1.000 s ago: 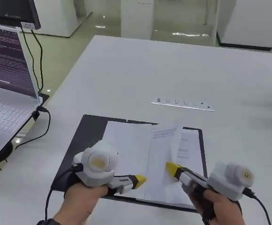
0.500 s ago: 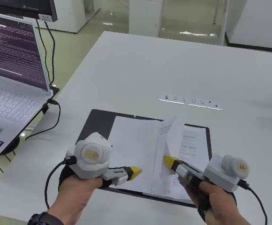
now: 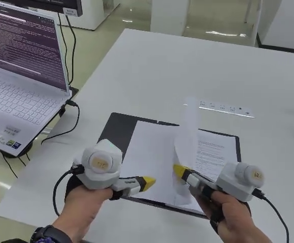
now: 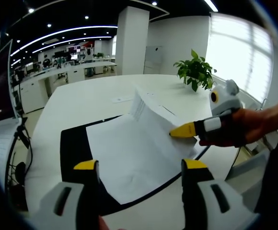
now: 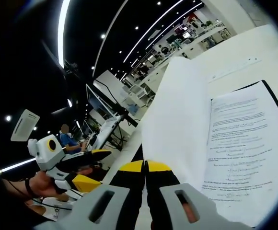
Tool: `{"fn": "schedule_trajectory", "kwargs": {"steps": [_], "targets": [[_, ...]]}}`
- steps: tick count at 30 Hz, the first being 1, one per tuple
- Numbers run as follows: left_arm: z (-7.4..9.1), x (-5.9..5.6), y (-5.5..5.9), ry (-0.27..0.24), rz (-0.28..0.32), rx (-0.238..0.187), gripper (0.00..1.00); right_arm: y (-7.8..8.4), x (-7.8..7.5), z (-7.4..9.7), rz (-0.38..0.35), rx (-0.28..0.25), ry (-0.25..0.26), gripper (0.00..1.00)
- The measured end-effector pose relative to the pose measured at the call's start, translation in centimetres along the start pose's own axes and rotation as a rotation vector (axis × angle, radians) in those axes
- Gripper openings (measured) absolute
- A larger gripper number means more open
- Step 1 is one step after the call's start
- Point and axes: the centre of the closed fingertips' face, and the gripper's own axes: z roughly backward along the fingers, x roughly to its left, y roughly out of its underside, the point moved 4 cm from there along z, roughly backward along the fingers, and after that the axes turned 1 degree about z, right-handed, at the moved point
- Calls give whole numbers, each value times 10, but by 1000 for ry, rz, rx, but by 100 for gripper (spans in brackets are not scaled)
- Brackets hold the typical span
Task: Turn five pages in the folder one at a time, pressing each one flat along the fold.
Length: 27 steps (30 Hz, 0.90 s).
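Here, one black folder [image 3: 114, 132] is lying open on the white table [image 3: 187, 61], just in front of the person; a single page [image 3: 187, 129] is standing up from it near the fold, curling almost upright, while the other sheets are lying flat on both sides, the right-hand sheet [image 3: 215, 152] showing printed text and the left-hand one looking blank. Two grippers are working over it; the right gripper [image 3: 180, 171] is pinching the lower edge of the raised page, its two yellow-tipped jaws pressing together with the paper between them, as the right gripper view is showing plainly; the left gripper [image 4: 140, 165] is holding nothing, its two jaws standing wide apart and hovering above the near left edge of the folder, its tips pointing toward the fold and sitting near the right gripper's tips without touching them. One open laptop [image 3: 20, 96] is sitting to the left of the table with its screen glowing; one flat socket strip [image 3: 222, 108] is lying on the table beyond the folder, apart from it; one potted plant [image 4: 195, 72] is showing in the background of the left gripper view.
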Motion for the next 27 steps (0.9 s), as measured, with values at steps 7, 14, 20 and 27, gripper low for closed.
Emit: {"fn": "schedule_trajectory", "kwargs": {"steps": [7, 14, 20, 27], "targets": [[10, 9, 3, -19, 5, -6, 70, 7, 9, -20, -32, 17, -13, 0], [21, 21, 7, -48, 34, -15, 69, 16, 16, -41, -43, 53, -36, 0], [27, 30, 10, -72, 51, -17, 69, 25, 16, -56, -71, 82, -38, 0], [34, 35, 10, -90, 70, -24, 69, 32, 21, -76, -95, 109, -52, 0]]}}
